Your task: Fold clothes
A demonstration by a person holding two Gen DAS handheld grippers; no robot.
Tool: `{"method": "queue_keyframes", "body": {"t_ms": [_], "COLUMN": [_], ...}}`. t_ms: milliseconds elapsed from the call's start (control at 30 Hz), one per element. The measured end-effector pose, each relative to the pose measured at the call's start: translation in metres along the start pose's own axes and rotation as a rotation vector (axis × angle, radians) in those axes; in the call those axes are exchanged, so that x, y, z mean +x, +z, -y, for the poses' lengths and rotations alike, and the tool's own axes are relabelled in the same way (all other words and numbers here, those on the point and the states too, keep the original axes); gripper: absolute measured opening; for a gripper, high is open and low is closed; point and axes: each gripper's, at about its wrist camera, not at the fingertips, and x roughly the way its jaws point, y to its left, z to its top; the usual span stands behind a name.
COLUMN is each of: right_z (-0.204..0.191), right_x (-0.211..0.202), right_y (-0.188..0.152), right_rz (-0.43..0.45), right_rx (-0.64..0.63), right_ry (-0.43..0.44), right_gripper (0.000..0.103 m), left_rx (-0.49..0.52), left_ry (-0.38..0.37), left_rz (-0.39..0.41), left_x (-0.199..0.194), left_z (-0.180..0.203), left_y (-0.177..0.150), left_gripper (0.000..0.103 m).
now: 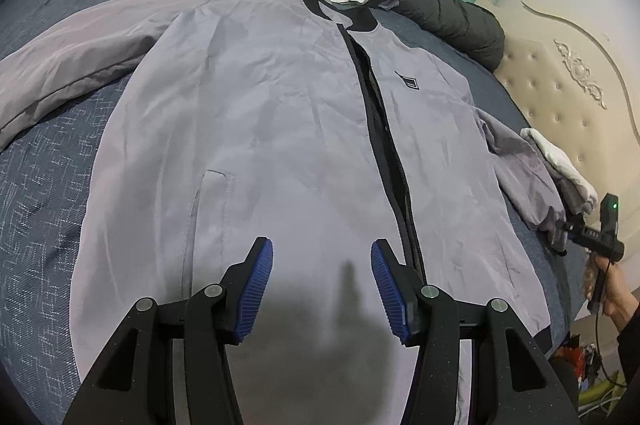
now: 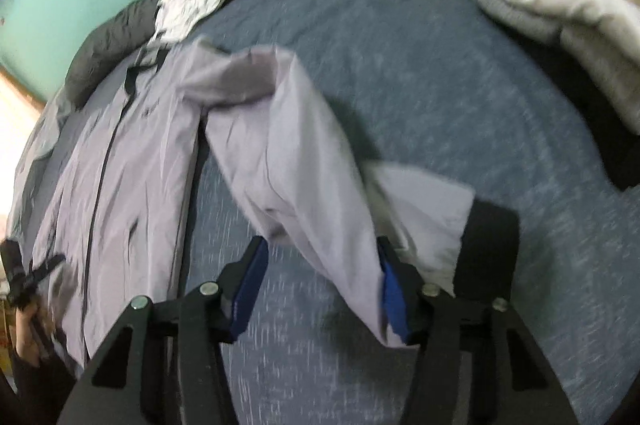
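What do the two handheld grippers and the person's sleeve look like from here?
Both the left gripper and right gripper have black linkage arms with silver pivot pins and ribbed blue pads. Seen from the left wrist, the right gripper carries a green light, a trailing cable, and a dark sleeve behind.

Soft even light, fisheye-bent edges, a shadow below the left claw; right view motion-blurred.

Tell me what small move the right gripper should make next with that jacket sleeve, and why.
Probably close the right gripper on the sleeve near its black cuff. Its jaws stand open with sleeve fabric draped against one pad, not pinched, and the jacket lies flat and face up on the bed with this sleeve out to the side. A firm hold seems needed before folding it across the front.
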Motion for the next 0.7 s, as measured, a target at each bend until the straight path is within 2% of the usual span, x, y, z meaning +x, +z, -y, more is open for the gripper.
{"method": "queue_keyframes", "body": {"t_ms": [167,300,367,433,500,567,700], "right_z": [0.0,0.011,0.019,0.033,0.05,0.069,0.085], "right_x": [0.012,-0.015,-0.04,-0.054,-0.067,-0.066,-0.044], "right_y": [-0.026,-0.038,-0.043,-0.045,-0.044,-0.043,-0.037], "right_rz": [-0.066,0.036,0.147,0.207,0.256,0.243,0.168], "right_rx": [0.017,0.087,0.117,0.167,0.233,0.319,0.381], "right_ry": [0.004,0.066,0.071,0.031,-0.03,-0.124,-0.155], "right_gripper": [0.055,0.055,0.055,0.056,0.062,0.063,0.063], "left_rx": [0.009,0.008,0.006,0.005,0.003,0.001,-0.001], "left_ry": [-0.005,-0.007,-0.007,-0.007,-0.007,-0.01,-0.008], "left_rz": [-0.003,0.0,0.005,0.01,0.013,0.016,0.015], "left_x": [-0.001,-0.003,-0.004,-0.005,-0.006,-0.006,-0.005], "left_z": [0.003,0.003,0.002,0.002,0.001,0.001,0.002], "left_y": [-0.001,-0.001,-0.001,0.0,0.0,0.001,0.001], "left_gripper": [0.056,0.056,0.056,0.057,0.057,0.058,0.058]}}
